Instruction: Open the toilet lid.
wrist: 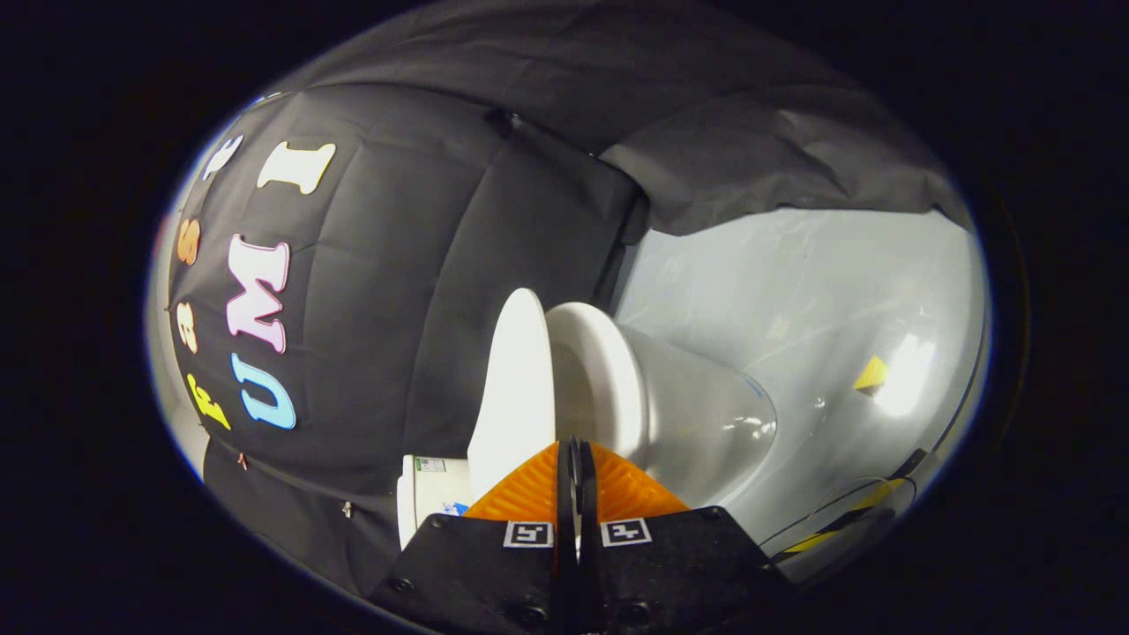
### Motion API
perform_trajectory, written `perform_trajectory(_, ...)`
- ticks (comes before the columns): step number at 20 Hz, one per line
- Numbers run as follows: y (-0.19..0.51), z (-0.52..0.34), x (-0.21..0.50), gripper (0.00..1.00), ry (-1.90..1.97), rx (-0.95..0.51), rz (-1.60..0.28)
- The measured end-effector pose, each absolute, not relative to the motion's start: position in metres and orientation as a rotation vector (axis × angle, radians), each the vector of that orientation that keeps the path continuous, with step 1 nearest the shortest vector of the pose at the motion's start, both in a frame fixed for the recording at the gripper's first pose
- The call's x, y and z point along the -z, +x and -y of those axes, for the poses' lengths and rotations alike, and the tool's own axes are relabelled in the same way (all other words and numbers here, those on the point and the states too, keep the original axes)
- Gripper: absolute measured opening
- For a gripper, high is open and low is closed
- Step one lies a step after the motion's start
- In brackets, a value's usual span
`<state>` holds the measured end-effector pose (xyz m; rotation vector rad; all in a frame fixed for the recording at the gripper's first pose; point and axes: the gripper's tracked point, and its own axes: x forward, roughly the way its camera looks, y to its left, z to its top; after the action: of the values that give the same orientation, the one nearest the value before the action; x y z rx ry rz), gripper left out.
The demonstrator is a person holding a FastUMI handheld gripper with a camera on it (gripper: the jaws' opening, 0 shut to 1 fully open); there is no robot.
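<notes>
Both fingers [529, 494] closed; lid [510, 388] raised; floor [838, 291] beyond.

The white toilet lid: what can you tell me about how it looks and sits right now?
The white toilet lid is a smooth, glossy oval slab that looks like plastic. It is raised well clear of the white toilet seat ring, with a gap between them. It lies just beyond the orange ribbed fingers of the gripper, which are closed together; whether they touch its edge is unclear.

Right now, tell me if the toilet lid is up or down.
Up: the toilet lid stands clear of the seat, a gap between them. The tool is shut just before it.
</notes>
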<state>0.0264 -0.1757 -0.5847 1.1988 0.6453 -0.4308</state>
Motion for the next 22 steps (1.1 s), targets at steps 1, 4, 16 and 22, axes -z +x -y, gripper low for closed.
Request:
perform_trajectory(1,0.029,0.172,0.577,0.06,1.159,0.427,-0.651)
perform_trajectory(4,0.04,0.16,0.537,0.06,1.064,0.385,-0.645)
perform_trajectory(16,0.092,0.063,0.393,0.08,0.586,0.214,-0.581)
perform_trajectory(22,0.108,0.023,0.366,0.1,0.503,0.194,-0.579)
